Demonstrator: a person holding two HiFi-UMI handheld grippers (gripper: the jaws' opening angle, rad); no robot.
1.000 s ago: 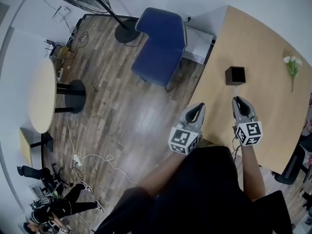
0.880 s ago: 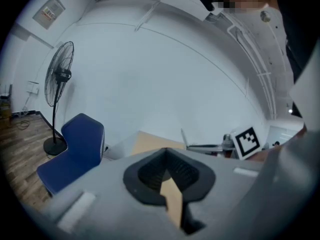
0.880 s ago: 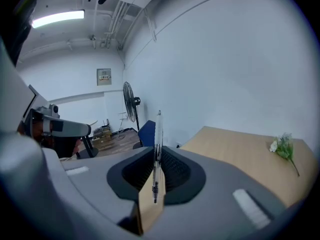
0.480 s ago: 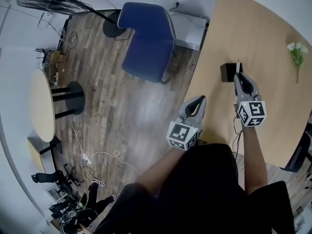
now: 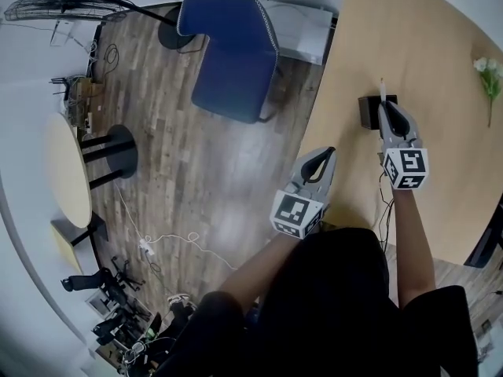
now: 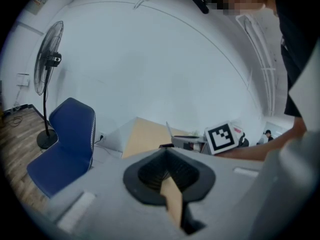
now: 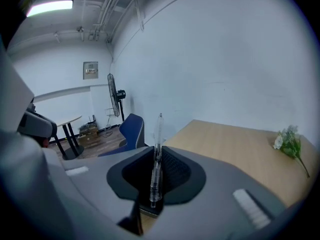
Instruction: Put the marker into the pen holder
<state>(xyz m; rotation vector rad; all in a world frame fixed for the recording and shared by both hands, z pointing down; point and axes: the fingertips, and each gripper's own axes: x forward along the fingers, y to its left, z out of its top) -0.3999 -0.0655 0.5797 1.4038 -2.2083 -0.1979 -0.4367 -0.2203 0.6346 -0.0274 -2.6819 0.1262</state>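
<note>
My right gripper (image 5: 391,110) is shut on a thin clear marker (image 5: 383,89), which sticks out forward past the fingertips. It hovers right over the dark square pen holder (image 5: 367,111) on the wooden table (image 5: 448,179) and hides the holder's right part. In the right gripper view the marker (image 7: 156,159) stands upright between the black pads (image 7: 172,170); the holder is not visible there. My left gripper (image 5: 325,155) is at the table's left edge, shut with nothing in it; its jaws (image 6: 167,159) meet at the tip.
A blue chair (image 5: 232,53) stands on the wood floor left of the table. White flowers (image 5: 491,73) lie at the table's far right. A round side table (image 5: 63,171) and a floor fan (image 5: 47,6) are farther left. Cables trail over the floor (image 5: 157,246).
My right gripper has carried the marker forward from the table's near part to directly over the pen holder. The left gripper has stayed at the table edge.
</note>
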